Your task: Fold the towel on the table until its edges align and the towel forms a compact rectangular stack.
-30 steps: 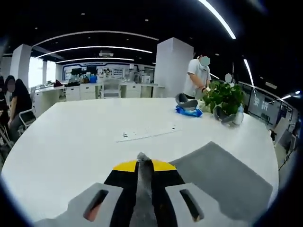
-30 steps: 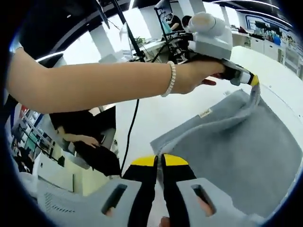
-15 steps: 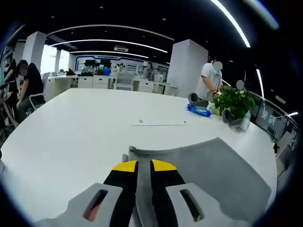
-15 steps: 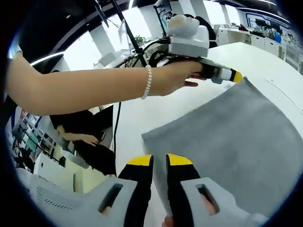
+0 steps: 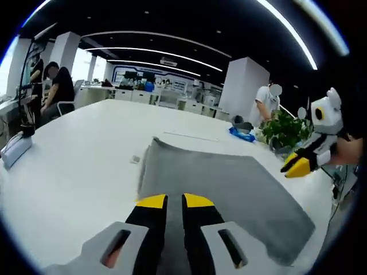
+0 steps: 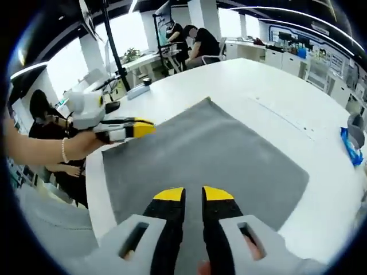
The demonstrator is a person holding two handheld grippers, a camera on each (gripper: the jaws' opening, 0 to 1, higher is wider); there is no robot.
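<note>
In the left gripper view, the left gripper [image 5: 174,200] rises from the near edge with its yellow-tipped jaws slightly parted and nothing between them. Directly beyond the tips, the grey towel [image 5: 218,189] lies spread flat on the white table [image 5: 69,172], with one corner pointing to the far left. At the right of this view, the right gripper [image 5: 299,165] hovers above the towel's right side; whether its jaws touch the cloth cannot be told from here. A small white tag [image 5: 135,159] lies on the table just beside the towel's left edge. Farther off stand a blue bag [image 5: 241,134] and a potted plant [image 5: 285,129], with a person in a white shirt [image 5: 265,106] behind them. At the far left, a seated person in black [image 5: 57,91] faces a desk.

In the right gripper view, the right gripper [image 6: 193,196] stands over the near part of the towel [image 6: 212,154], jaws slightly apart and empty. To the left, a hand [image 6: 80,143] with a bead bracelet [image 6: 63,150] holds the left gripper [image 6: 140,127], its yellow tip above the towel's left edge. Beyond the towel, a thin white strip [image 6: 287,117] lies on the table [image 6: 241,80]. The blue bag [image 6: 351,146] sits at the right edge.
</note>
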